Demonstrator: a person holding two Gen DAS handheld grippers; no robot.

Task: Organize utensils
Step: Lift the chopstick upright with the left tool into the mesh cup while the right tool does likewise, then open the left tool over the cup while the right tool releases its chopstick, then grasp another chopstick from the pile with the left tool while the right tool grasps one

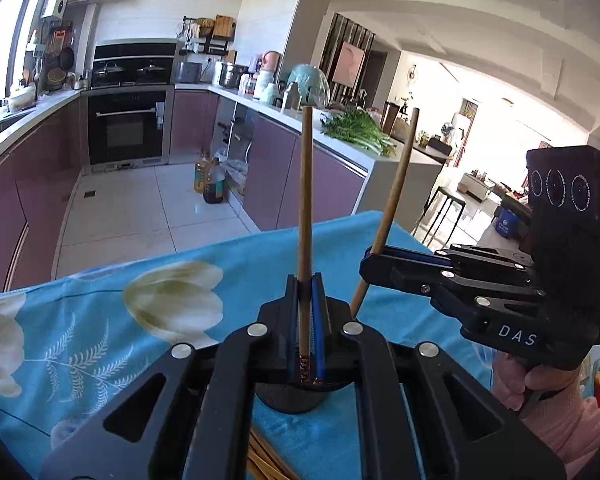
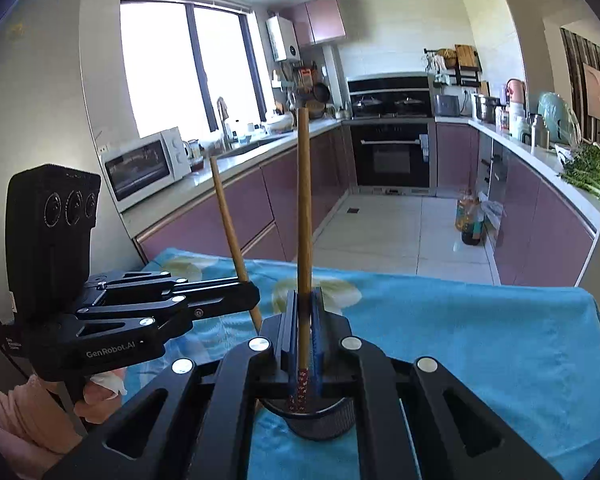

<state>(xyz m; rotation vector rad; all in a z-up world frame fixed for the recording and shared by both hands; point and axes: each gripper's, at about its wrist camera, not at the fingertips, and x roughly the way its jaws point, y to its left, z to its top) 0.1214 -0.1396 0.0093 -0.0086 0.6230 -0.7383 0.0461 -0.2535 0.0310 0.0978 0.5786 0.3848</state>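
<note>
Plainly at risk of slipping first: left gripper [image 1: 305, 280] clamped shut on the left chopstick [image 1: 305, 200], right gripper [image 2: 305, 294] clamped shut on the right chopstick [image 2: 303, 208], each pinching only near the patterned lower end with nearly the whole length standing free above. Likely to pivot between the pads or slide through under any jolt or quick swing. Next, risk of a clash: two sticks held near each other at different tilts, one roughly upright in its own wrist view, the other leaning, and apt to knock together if brought over one opening at once. Could also catch the rim of the black mesh holder [image 2: 320, 420] and tip it, standing loose as it does on the blue flowered cloth [image 1: 100, 320]; or miss the mouth altogether if let go off-centre, then roll across the cloth and over the edge. As to position: patterned tip of each stick hanging just below its jaws and, in both wrist views, lined up over the mouth of the holder, directly beneath the fingers. Impossible to tell whether already inside or only above. Further loose chopsticks [image 1: 260, 464] lying on the cloth under the left gripper, beside the holder.
</note>
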